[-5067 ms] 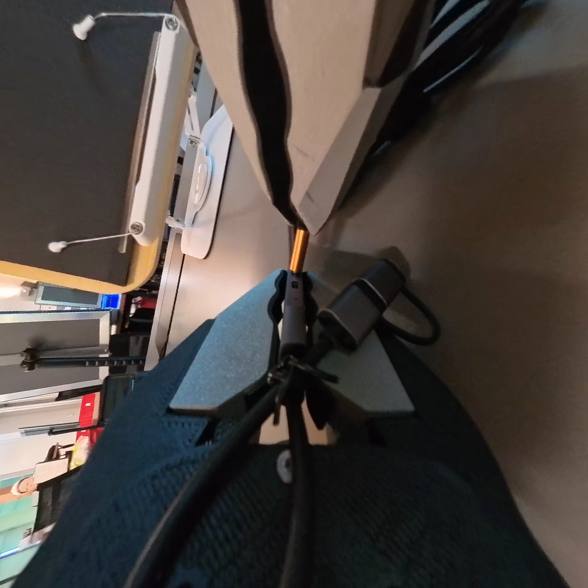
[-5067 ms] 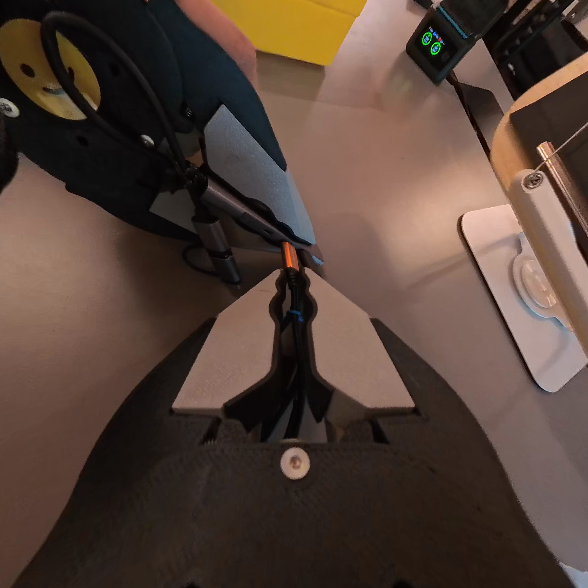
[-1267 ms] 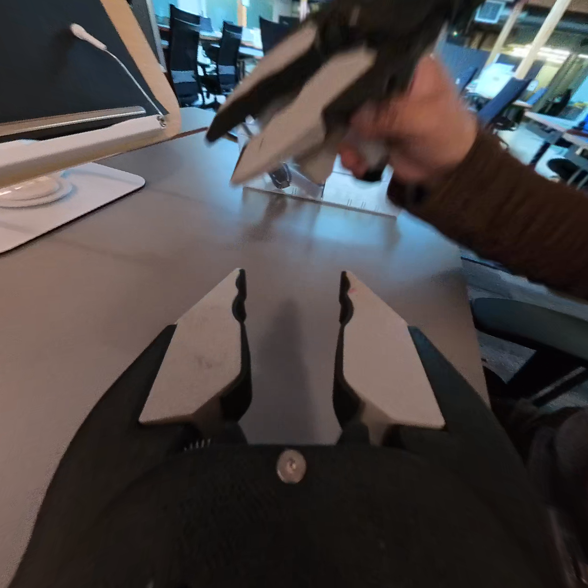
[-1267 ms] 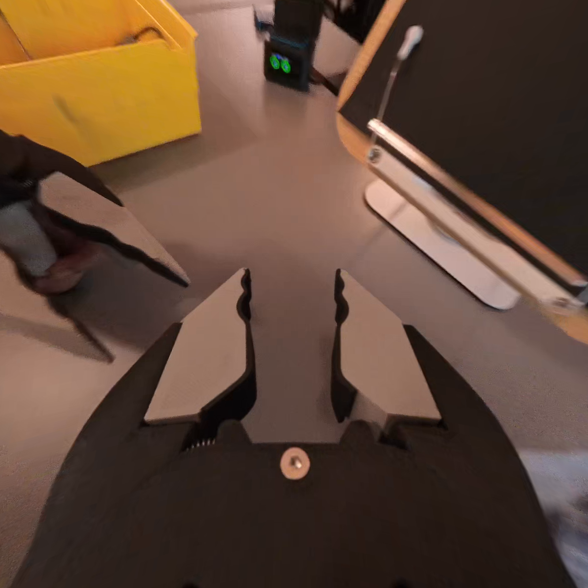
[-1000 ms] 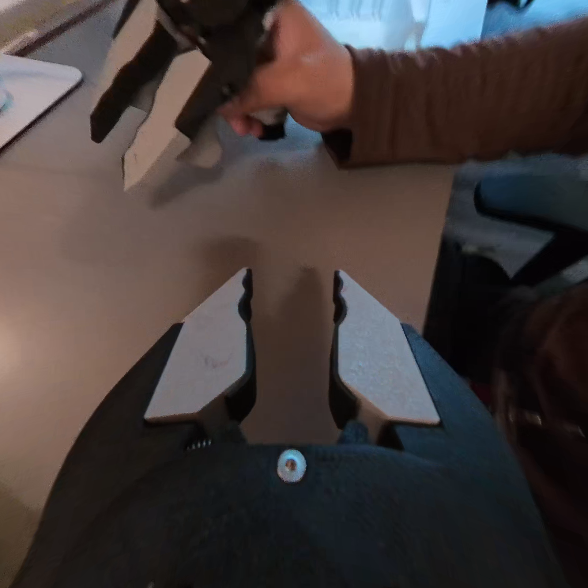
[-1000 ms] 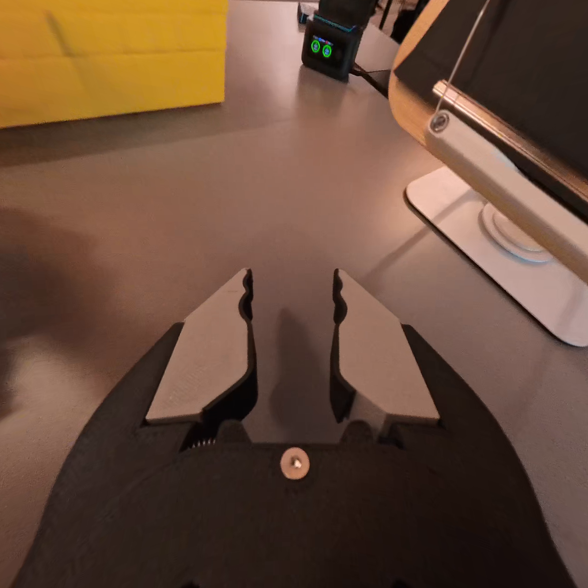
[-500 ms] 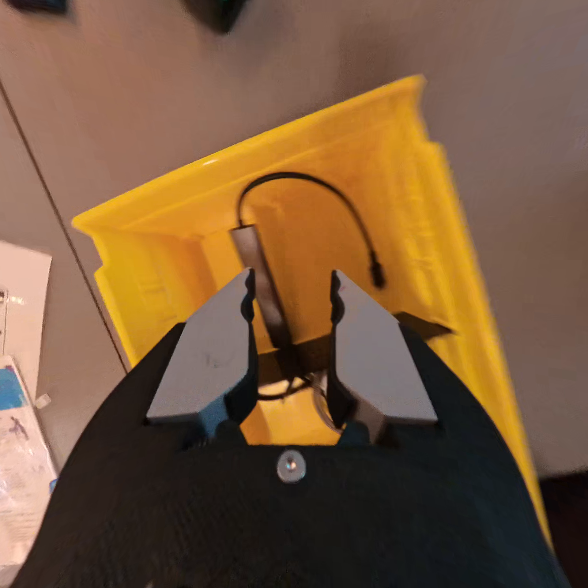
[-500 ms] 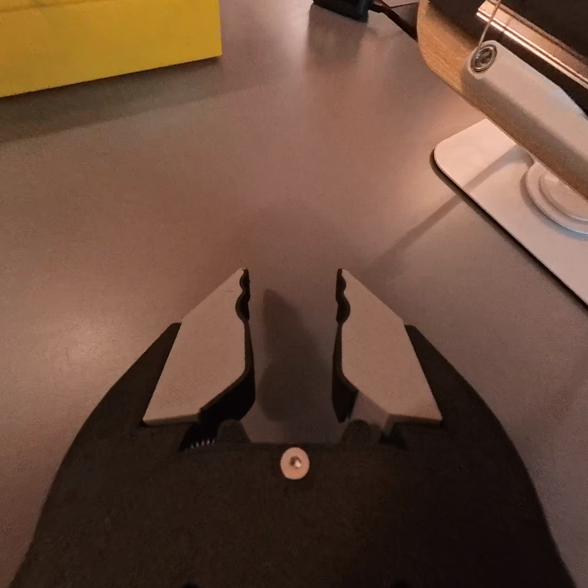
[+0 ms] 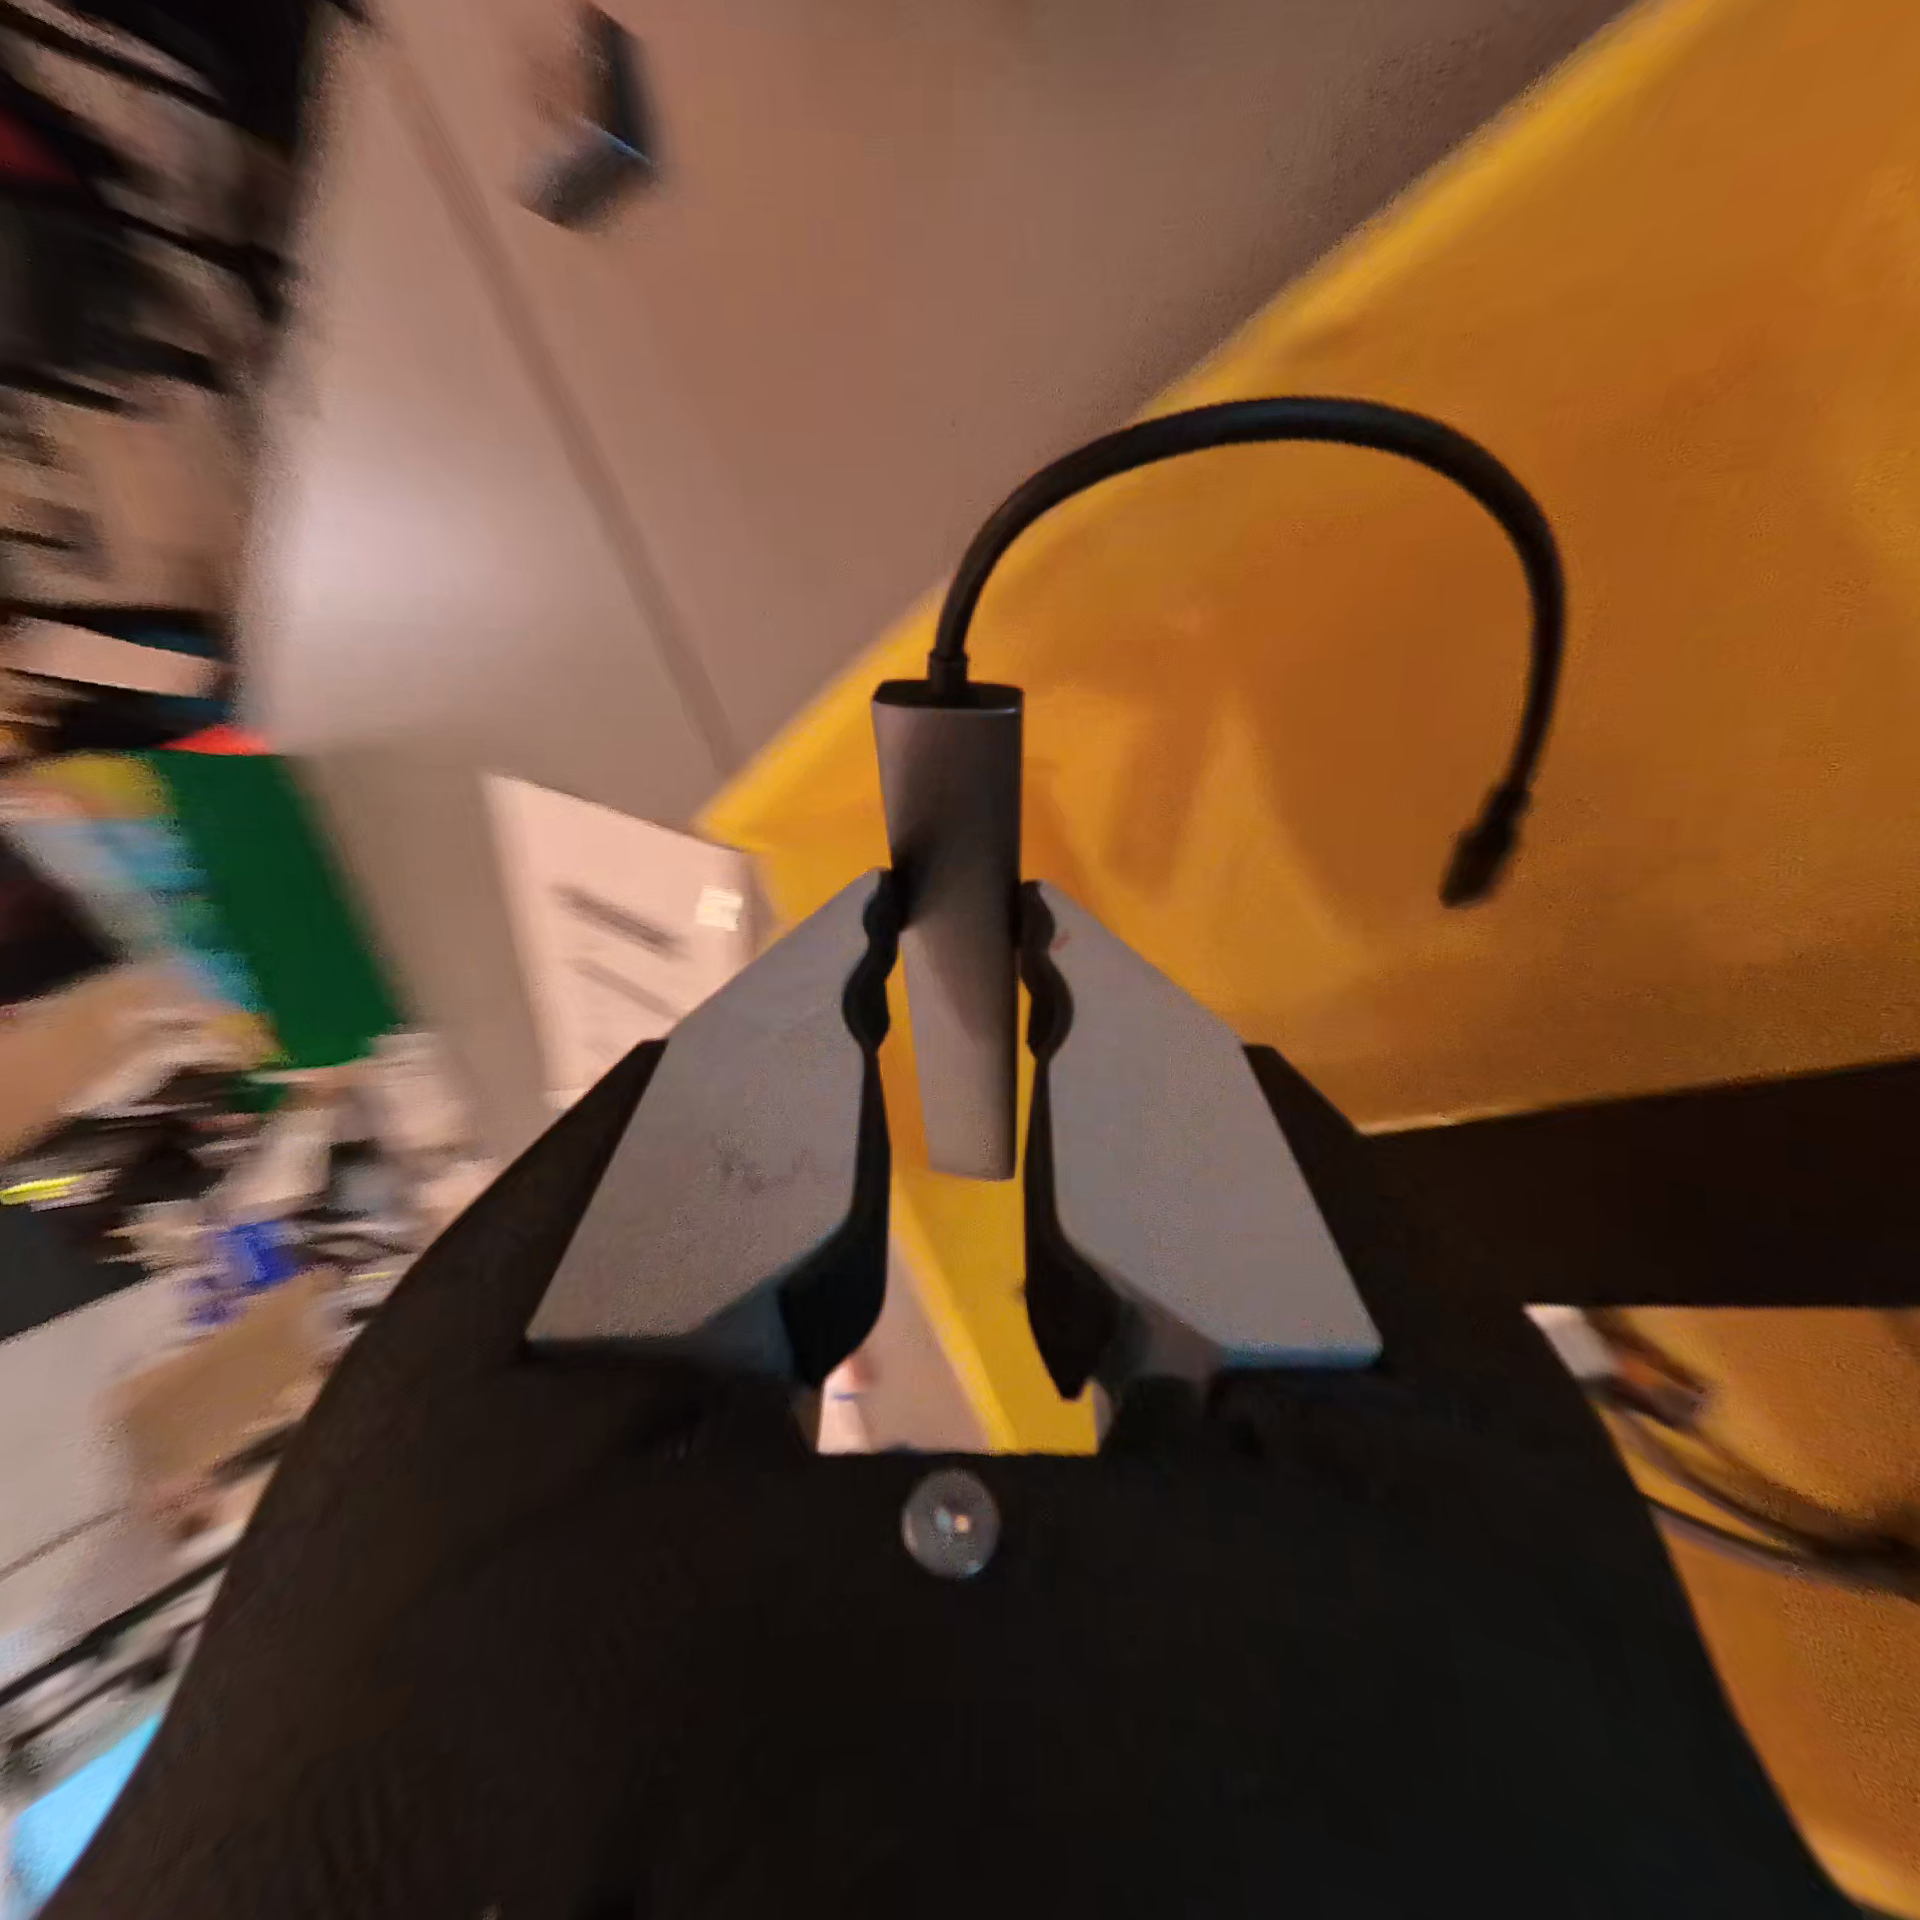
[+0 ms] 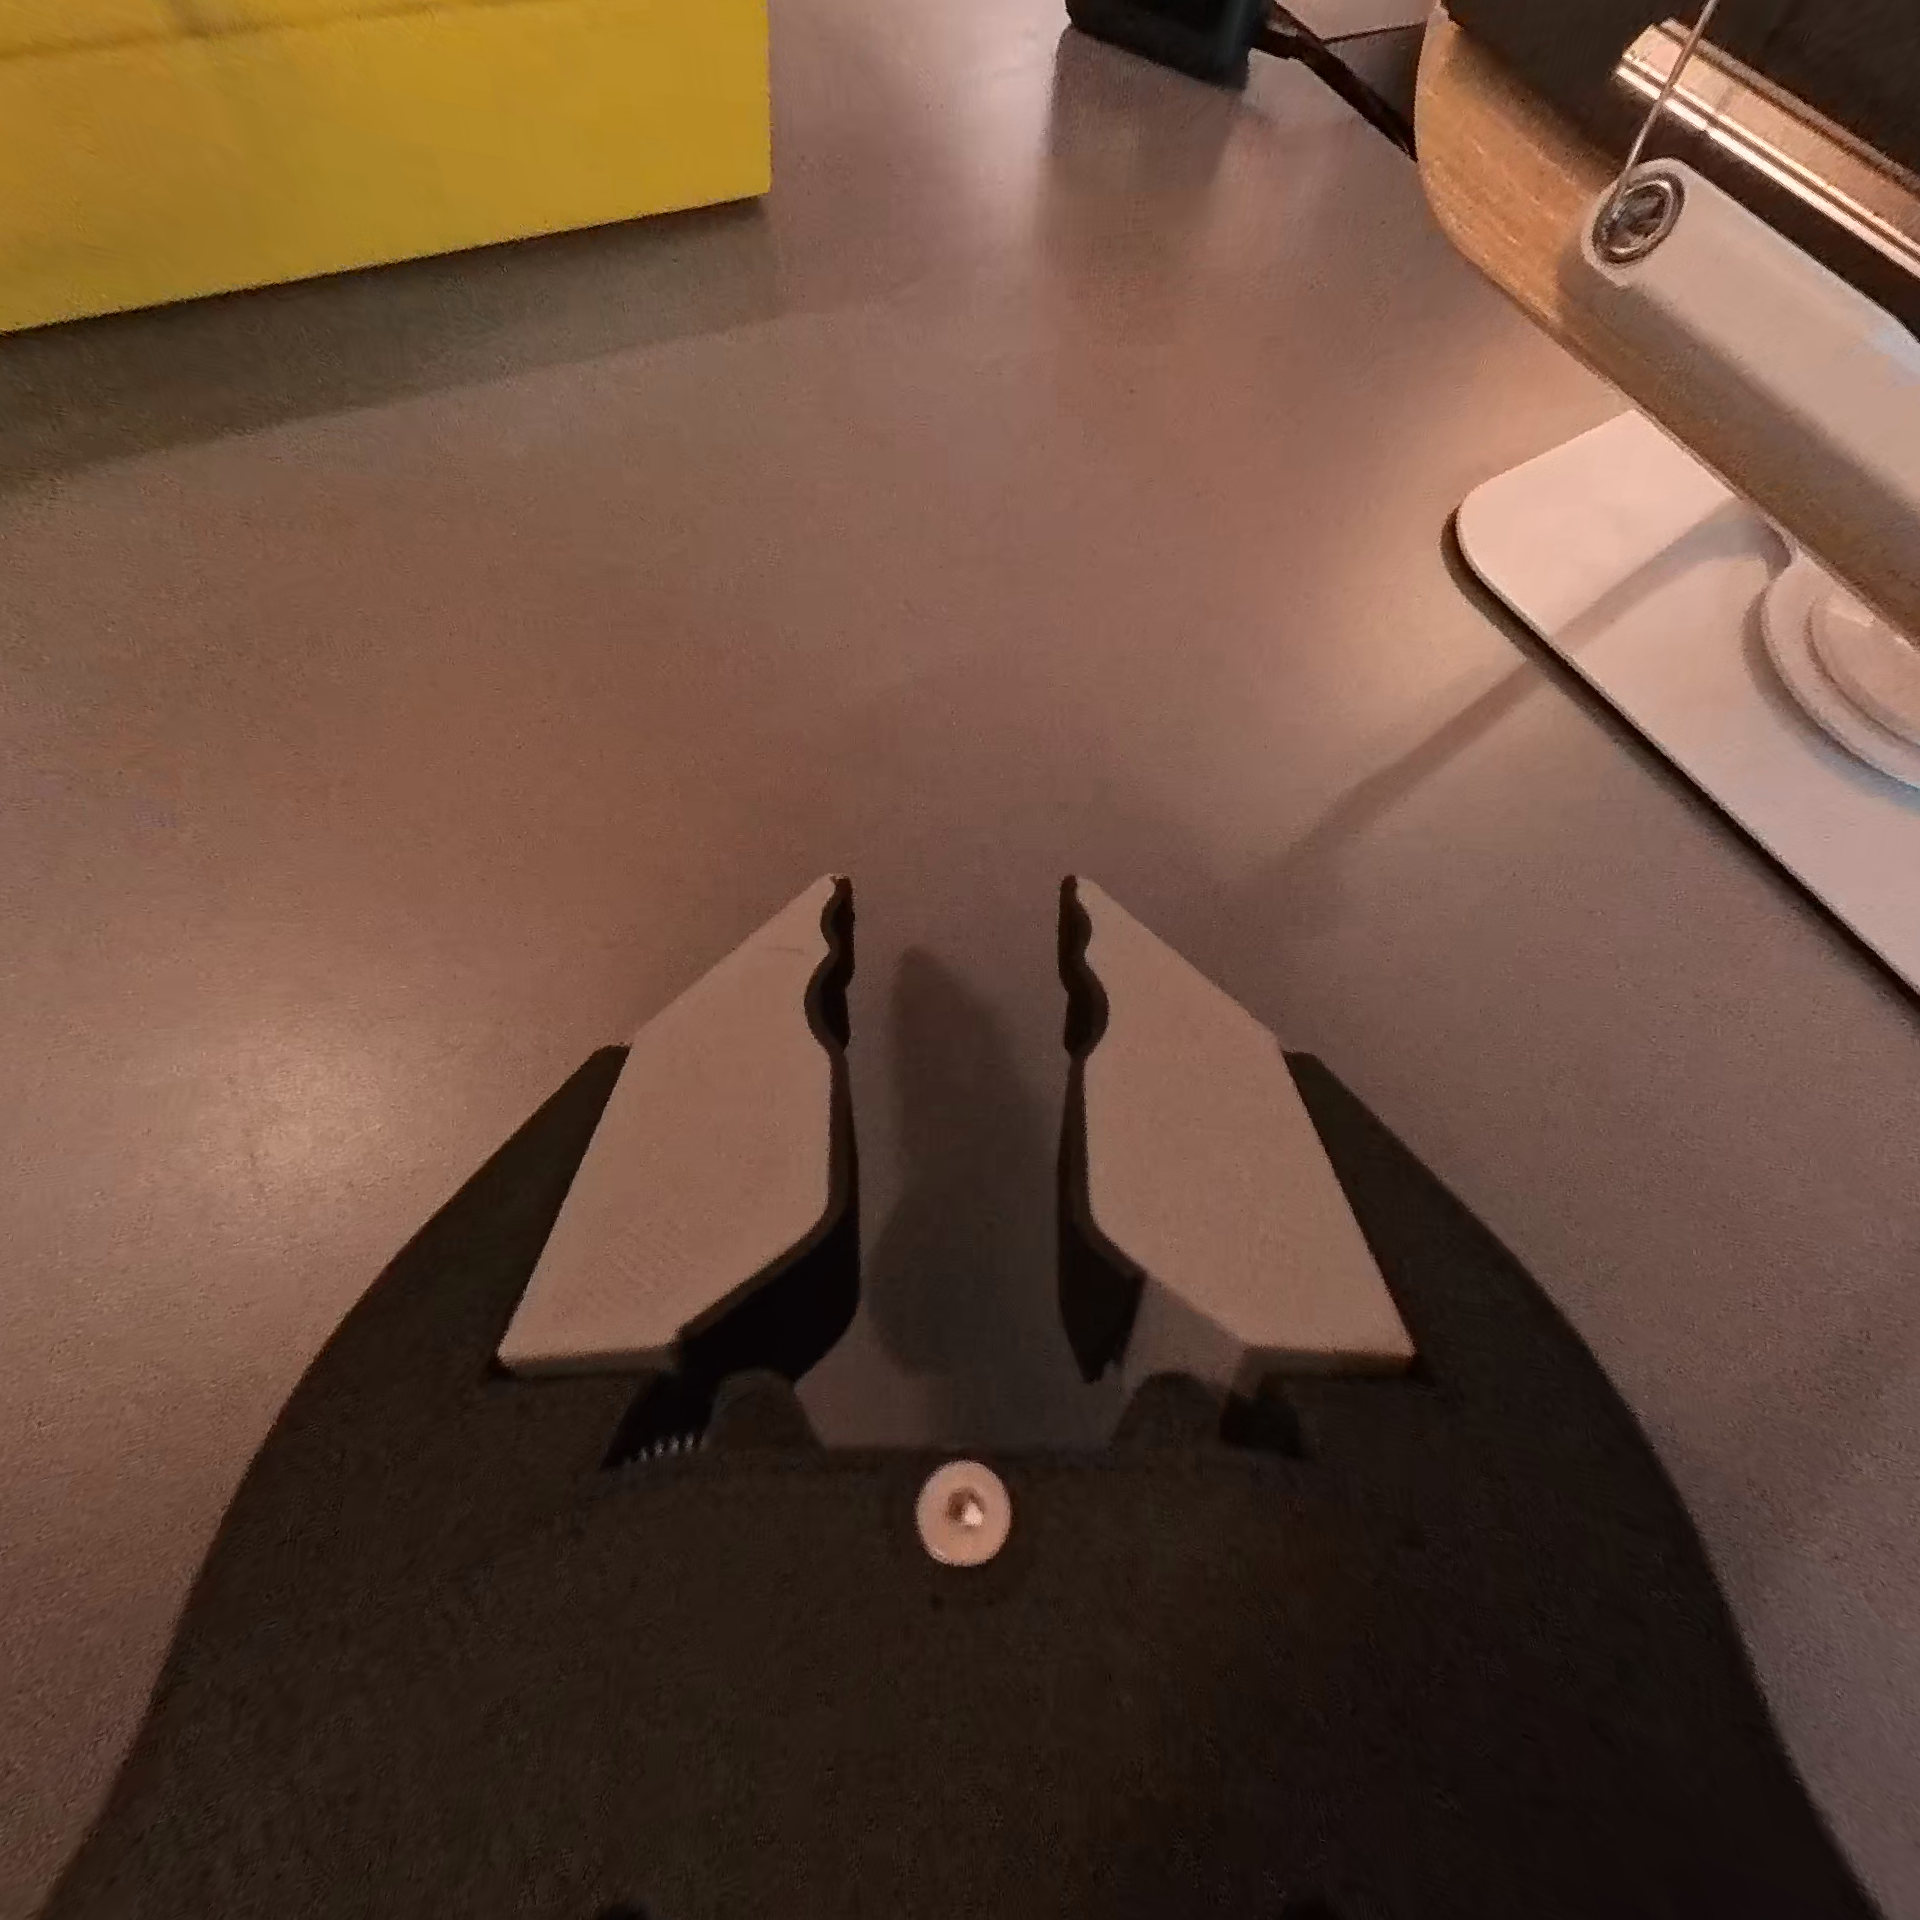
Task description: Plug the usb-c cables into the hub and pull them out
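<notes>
Now hub (image 9: 951, 935) clamped in left gripper (image 9: 951, 914), lifted from yellow bin (image 9: 1351, 831); right gripper (image 10: 956, 904) agape, empty.

Both wrist views share the yellow bin (image 9: 1558, 727).

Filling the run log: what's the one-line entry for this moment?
left gripper: shut on hub | right gripper: open, empty | nothing plugged in
</notes>
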The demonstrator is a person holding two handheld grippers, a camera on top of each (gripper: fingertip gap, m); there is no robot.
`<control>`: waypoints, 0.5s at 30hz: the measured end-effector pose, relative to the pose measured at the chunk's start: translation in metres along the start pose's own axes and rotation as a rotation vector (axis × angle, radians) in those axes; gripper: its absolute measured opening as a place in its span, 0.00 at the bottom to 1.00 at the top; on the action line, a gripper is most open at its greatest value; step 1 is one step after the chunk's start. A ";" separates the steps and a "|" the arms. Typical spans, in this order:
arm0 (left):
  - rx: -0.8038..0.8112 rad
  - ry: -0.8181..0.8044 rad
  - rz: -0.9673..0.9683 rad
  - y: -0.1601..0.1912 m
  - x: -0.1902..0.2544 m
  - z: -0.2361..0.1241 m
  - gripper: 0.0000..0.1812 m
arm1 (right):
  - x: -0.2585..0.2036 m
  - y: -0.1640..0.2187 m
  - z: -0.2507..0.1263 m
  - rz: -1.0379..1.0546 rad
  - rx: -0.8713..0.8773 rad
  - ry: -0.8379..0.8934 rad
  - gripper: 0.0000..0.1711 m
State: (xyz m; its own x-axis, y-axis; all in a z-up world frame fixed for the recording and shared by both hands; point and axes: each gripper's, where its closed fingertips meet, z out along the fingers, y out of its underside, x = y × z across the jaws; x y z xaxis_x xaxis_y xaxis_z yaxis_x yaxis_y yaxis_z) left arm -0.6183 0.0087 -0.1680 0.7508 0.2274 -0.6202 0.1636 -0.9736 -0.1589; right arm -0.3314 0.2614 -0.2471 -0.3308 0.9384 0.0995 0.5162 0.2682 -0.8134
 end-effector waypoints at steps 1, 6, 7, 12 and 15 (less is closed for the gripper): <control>0.054 -0.126 0.032 -0.012 -0.022 -0.020 0.11 | -0.001 0.000 0.000 0.002 0.002 -0.006 0.22; 0.442 -0.558 0.250 -0.091 -0.042 -0.149 0.11 | -0.022 -0.025 -0.016 0.051 0.150 -0.175 0.30; 0.504 -0.592 0.342 -0.105 -0.022 -0.168 0.11 | -0.026 -0.034 -0.024 0.064 0.199 -0.213 0.32; 0.671 -0.660 0.746 -0.131 0.110 -0.208 0.11 | -0.041 -0.071 -0.074 0.073 0.426 -0.332 0.39; 0.750 -0.614 0.867 -0.128 0.174 -0.213 0.11 | -0.055 -0.081 -0.090 0.050 0.487 -0.371 0.37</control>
State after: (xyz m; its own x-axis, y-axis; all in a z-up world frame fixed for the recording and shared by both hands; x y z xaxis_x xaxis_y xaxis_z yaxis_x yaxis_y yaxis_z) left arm -0.3724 0.1695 -0.0925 -0.0154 -0.3016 -0.9533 -0.7698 -0.6048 0.2038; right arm -0.2835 0.2078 -0.1352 -0.6134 0.7857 -0.0805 0.1468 0.0133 -0.9891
